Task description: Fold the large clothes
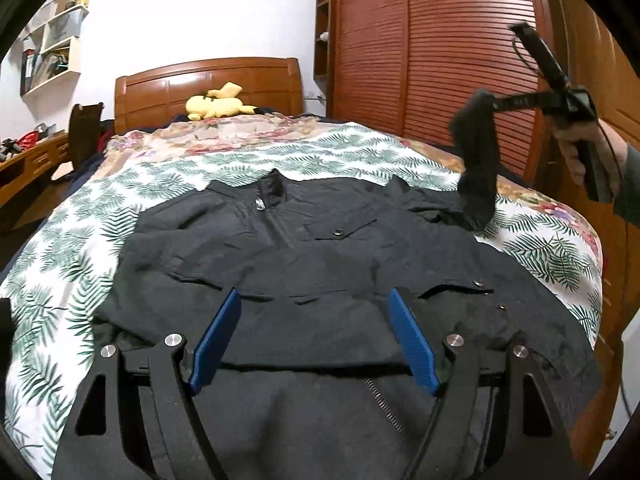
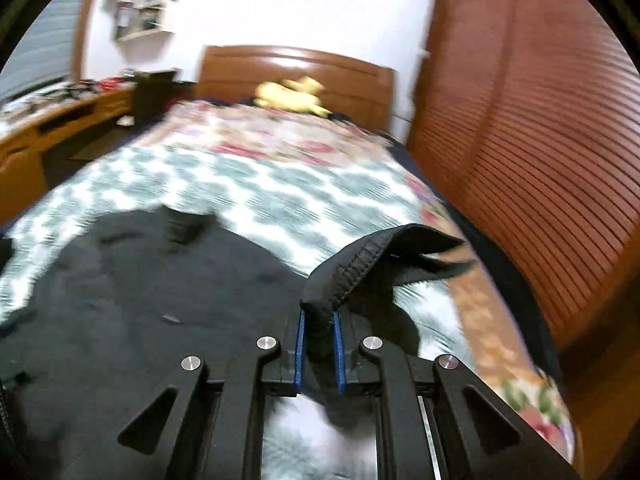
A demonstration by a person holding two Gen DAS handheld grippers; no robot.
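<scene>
Across the leaf-print bedspread [image 1: 60, 248] lies a black jacket [image 1: 304, 264]; right gripper [image 2: 319, 320] pinches its sleeve cuff [image 2: 340, 276] aloft, left gripper [image 1: 314, 304] gapes empty. Sleeve-fold underway; next, carry it inward.

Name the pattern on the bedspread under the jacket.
Green fern leaves on white bedspread, clearest in the left wrist view.

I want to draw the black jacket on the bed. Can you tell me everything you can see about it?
The black jacket lies spread front-up on the leafy bedspread, collar toward the headboard. It looks like thin, wrinkled cloth, with a front zipper, flap pockets and small metal snaps. One sleeve is lifted off the bed, its ribbed cuff pinched in the right gripper. The open left gripper hovers over the jacket's lower part.
</scene>
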